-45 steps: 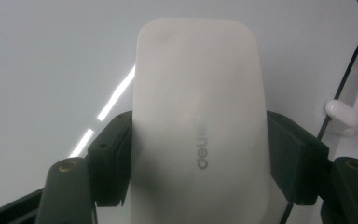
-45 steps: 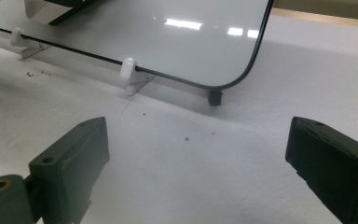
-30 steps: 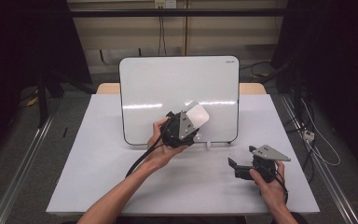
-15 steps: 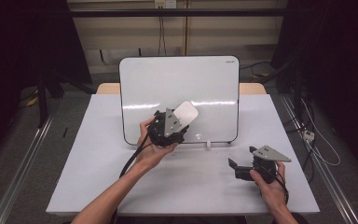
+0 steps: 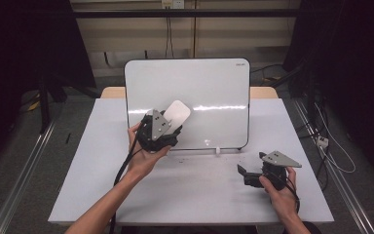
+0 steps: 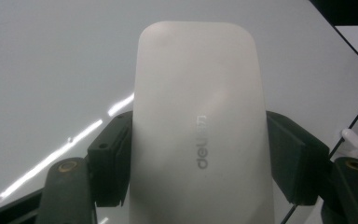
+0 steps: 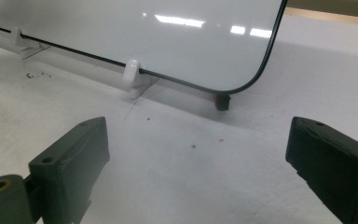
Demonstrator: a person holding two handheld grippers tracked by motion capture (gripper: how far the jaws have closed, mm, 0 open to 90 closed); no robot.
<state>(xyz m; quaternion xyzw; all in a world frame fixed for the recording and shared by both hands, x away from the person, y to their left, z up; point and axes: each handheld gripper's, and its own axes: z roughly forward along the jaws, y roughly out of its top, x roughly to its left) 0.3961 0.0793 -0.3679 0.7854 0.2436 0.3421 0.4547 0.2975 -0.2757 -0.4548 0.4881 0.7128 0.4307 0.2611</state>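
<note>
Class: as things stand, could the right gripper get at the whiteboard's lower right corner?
Probably yes. The right gripper rests on the table with its jaws open, and bare tabletop lies between it and the whiteboard.

The flat rounded plastic eraser [image 6: 198, 121] is off-white, with a grey printed logo running along its face. The glossy rounded-corner whiteboard [image 5: 209, 92] is white with a thin black edge line, crossed by a bright streak of reflected light, and it carries a small dark mark in its upper right corner. Its small plastic clips [image 7: 131, 74] are white, and a tiny foot under its corner [image 7: 222, 101] looks dark with a reddish tinge. The matte table top [image 5: 195, 190] is pale grey-white, flecked with a few dark specks. The left gripper [image 5: 168, 127] is black with a grey three-cornered plate; the right gripper [image 5: 249, 175] is likewise black with a grey plate.
</note>
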